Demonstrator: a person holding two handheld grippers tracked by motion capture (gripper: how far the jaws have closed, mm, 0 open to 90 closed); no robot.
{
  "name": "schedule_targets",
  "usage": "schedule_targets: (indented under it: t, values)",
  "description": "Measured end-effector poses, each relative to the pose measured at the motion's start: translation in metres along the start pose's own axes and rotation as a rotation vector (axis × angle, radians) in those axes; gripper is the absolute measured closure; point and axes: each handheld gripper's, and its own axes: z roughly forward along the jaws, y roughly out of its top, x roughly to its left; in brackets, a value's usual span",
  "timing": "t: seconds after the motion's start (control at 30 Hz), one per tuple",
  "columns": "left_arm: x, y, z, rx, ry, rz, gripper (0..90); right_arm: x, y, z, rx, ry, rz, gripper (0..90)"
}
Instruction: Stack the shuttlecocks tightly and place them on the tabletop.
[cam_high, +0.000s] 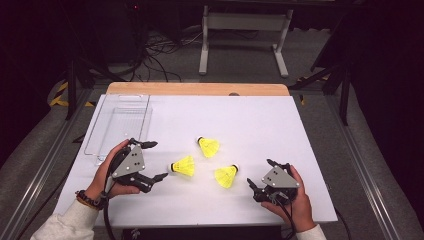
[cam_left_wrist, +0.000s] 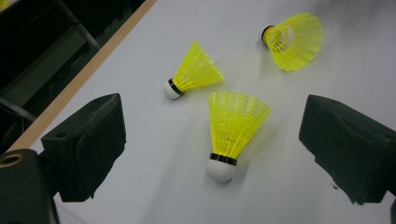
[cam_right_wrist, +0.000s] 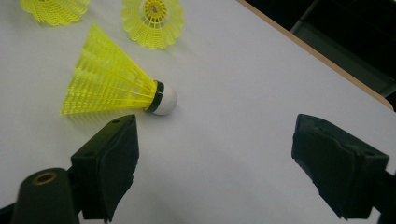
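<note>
**benchwatcher:** The table (cam_high: 260, 125) has a plain white matte top with a strip of light wood along its far edge (cam_high: 197, 89). The room around it is dark, with grey floor, a tangle of black cables (cam_high: 155, 50) at the back and a pale metal stand (cam_high: 245, 35) behind the table. A clear plastic tray (cam_high: 120, 127) sits at the far left of the top, with ribbed see-through walls.

**shuttle_fan:** And the shuttlecocks? There are three neon yellow ones, all lying on their sides mid-table. They have netted plastic skirts flaring into cones, white rounded caps and a black band at the neck.

**benchwatcher:** Right. The left shuttlecock (cam_high: 184, 166) lies just ahead of the left gripper (cam_high: 154, 161), cap pointing toward it. The far shuttlecock (cam_high: 208, 146) is behind that one, and the right shuttlecock (cam_high: 227, 175) lies near the right gripper (cam_high: 260, 180), well apart from the tray.

**shuttle_fan:** How do the tools look?

**benchwatcher:** Both are black and blocky with grey three-cornered plates on top. The left one's jaws are spread wide and hold nothing, though the left shuttlecock lies in line with the gap. The right one is also wide open and empty, with the right shuttlecock just beside one jaw, not touching as far as one can tell.
</note>
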Motion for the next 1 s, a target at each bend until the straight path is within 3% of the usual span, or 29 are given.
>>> schedule_targets:
  t: [1.0]
  values:
    - [-0.009, -0.030, -0.029, -0.024, 0.071, -0.020, 8.0, 0.006, 0.005, -0.002, -0.025, 0.012, 0.019, 14.3]
